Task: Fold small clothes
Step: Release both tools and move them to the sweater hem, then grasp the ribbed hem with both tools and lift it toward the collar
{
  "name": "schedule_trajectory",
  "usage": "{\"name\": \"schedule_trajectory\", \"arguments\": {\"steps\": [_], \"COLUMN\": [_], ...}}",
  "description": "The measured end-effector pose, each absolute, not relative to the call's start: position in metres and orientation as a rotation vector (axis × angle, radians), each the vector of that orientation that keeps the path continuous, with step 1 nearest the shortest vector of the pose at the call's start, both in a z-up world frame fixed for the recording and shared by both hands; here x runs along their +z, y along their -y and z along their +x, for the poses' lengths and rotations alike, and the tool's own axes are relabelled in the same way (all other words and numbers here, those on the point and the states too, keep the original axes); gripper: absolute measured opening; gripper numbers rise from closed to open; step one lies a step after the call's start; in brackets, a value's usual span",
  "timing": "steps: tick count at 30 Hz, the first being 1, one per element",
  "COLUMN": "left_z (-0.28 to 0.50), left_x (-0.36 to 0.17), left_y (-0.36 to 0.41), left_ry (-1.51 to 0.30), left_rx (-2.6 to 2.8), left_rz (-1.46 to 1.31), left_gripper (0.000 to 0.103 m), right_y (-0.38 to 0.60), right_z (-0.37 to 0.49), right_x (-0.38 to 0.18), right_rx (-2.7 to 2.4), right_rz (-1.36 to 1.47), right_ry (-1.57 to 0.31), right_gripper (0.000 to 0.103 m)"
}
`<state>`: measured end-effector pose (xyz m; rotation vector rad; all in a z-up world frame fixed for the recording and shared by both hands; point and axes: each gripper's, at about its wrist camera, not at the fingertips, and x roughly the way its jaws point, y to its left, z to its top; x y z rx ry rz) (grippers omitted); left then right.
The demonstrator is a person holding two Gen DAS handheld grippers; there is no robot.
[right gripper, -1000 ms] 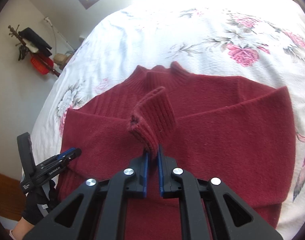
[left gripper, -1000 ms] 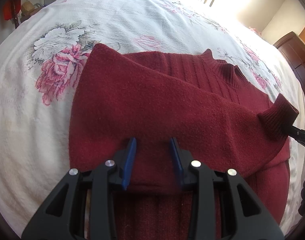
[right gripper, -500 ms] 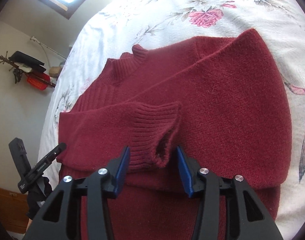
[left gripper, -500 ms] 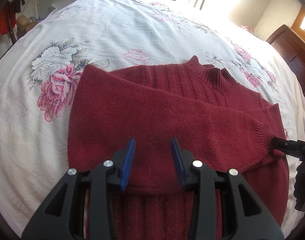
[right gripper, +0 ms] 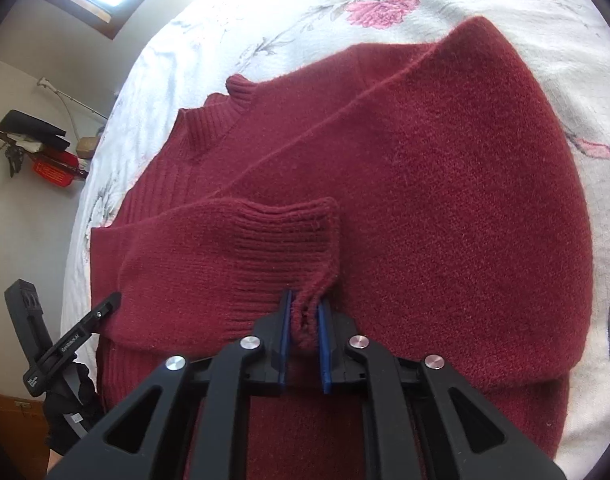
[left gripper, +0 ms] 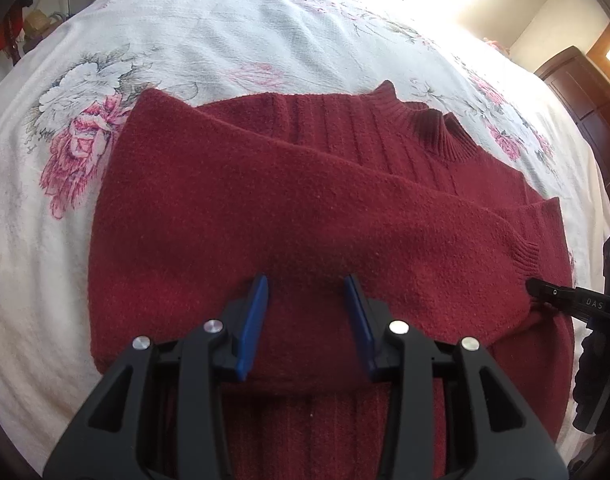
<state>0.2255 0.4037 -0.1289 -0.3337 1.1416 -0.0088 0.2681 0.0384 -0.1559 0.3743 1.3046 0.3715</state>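
Observation:
A dark red knitted sweater [left gripper: 305,208] lies flat on the flowered bedspread [left gripper: 225,40], collar away from me and both sleeves folded across the chest. My left gripper [left gripper: 307,284] hovers open just above the lower edge of the folded sleeve, nothing between its blue pads. In the right wrist view the sweater [right gripper: 445,168] fills the frame. My right gripper [right gripper: 305,304] is shut on the lower corner of the ribbed sleeve cuff [right gripper: 281,248], which lies on the chest. That cuff [left gripper: 529,256] also shows at the right of the left wrist view, with the right gripper's fingertip [left gripper: 545,292] beside it.
The bedspread [right gripper: 505,8] extends on all sides of the sweater. Dark wooden furniture [left gripper: 585,92] stands beyond the bed's far right. A wall rack with a red item [right gripper: 53,168] hangs past the left side. A gloved hand [right gripper: 69,404] holds the left gripper.
The right gripper carried the cuff down onto the chest, opened half a second ago, and has now shut on the cuff's corner again. The left gripper stayed open over the sleeve.

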Motion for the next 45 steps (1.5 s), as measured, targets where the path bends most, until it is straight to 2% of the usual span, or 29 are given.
{"name": "schedule_trajectory", "arguments": {"steps": [3,7,9,11,14,23,32,35,44,45], "left_z": [0.202,0.139,0.104,0.067,0.015,-0.096,-0.113,-0.112,-0.119,-0.12], "left_x": [-0.111,-0.089,-0.08,-0.074,-0.072,-0.1,-0.125,-0.126,-0.136,-0.135], "left_y": [-0.404,-0.406,-0.409,-0.414,-0.424,-0.443,-0.438,-0.435,-0.442,-0.443], "left_ry": [-1.133,-1.133,-1.145,-1.158,-1.201,-1.337,-1.363,-1.364,-1.356,-1.355], "left_rx": [-0.023,-0.038,-0.03,-0.03,0.001,0.024,-0.009,-0.037,-0.075,-0.072], "left_rz": [-0.326,-0.272,-0.238,-0.241,-0.26,-0.356,-0.437,-0.481,-0.663,-0.668], "left_gripper": [0.04,0.043,0.043,0.05,0.054,0.055,0.055,0.055,0.054,0.051], "right_y": [-0.022,0.005,0.018,0.031,0.049,0.082,0.089,0.085,0.078,0.078], "right_z": [0.247,0.176,0.133,0.094,0.042,-0.051,-0.065,-0.068,-0.068,-0.067], "right_x": [-0.135,-0.099,-0.087,-0.079,-0.075,-0.104,-0.143,-0.145,-0.152,-0.153], "right_rx": [0.351,0.368,0.386,0.375,0.377,0.339,0.316,0.393,0.433,0.433], "right_rz": [0.381,0.299,0.264,0.231,0.232,0.263,0.339,0.408,0.487,0.489], "right_ry": [-1.249,-1.16,-1.156,-1.16,-1.186,-1.332,-1.404,-1.416,-1.422,-1.422], "right_gripper": [0.026,0.031,0.038,0.038,0.047,0.049,0.051,0.04,0.037,0.036]}}
